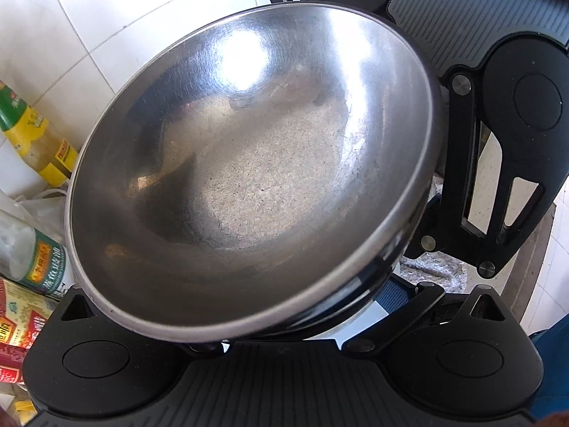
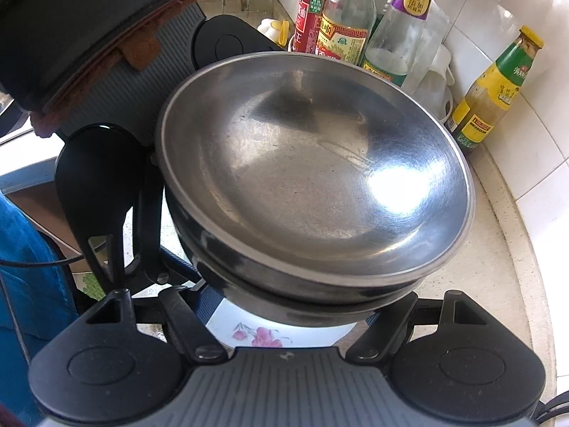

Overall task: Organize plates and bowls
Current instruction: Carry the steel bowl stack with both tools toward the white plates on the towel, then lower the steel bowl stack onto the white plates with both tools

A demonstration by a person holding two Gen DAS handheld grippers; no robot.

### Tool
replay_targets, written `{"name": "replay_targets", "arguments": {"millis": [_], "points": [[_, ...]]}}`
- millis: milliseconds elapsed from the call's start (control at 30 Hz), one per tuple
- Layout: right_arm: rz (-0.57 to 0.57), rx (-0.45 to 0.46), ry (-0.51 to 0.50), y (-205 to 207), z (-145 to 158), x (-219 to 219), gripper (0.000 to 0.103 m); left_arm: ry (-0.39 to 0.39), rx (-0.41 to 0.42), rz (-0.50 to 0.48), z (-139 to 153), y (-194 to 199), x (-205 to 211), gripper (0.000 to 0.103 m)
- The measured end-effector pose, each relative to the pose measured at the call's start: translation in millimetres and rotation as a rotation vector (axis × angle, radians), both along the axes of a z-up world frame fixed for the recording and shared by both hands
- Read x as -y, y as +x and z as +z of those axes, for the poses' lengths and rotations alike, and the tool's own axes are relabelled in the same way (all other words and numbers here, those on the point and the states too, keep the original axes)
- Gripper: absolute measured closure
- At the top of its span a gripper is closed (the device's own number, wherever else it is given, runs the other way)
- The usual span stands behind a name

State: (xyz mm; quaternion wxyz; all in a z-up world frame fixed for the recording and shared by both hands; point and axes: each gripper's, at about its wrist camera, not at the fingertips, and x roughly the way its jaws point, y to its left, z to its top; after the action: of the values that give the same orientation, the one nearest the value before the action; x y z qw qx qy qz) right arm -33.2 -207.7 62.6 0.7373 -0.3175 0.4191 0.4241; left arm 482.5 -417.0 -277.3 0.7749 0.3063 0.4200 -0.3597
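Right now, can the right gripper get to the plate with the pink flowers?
Probably not. The flowered plate lies under the stacked steel bowls, with only a sliver showing by the right gripper, so the bowls look in the way.

A green-and-yellow-labelled sauce bottle point(image 2: 494, 96) stands by the white tiled wall point(image 2: 533, 185). Near it: a purple-capped clear bottle point(image 2: 402, 35), a red-labelled bottle point(image 2: 313, 17), and a beige table point(image 2: 498, 267).

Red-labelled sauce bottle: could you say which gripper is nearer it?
Left. The left gripper sits beside the red-labelled sauce bottle; the right gripper faces it across the round steel bowl.
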Motion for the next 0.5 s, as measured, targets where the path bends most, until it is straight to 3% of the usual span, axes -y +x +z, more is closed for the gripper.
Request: {"name": "replay_targets", "arguments": {"millis": [167, 500], "points": [[-0.008, -0.021, -0.015, 6, -7, -2, 0.026, -0.004, -0.016, 0.011, 11, -11, -20, 0.000], [-0.031, -0.071, -0.036, 14, -24, -5, 0.026, 0.011, -0.062, 0.027, 9, -8, 7, 0.002]]}}
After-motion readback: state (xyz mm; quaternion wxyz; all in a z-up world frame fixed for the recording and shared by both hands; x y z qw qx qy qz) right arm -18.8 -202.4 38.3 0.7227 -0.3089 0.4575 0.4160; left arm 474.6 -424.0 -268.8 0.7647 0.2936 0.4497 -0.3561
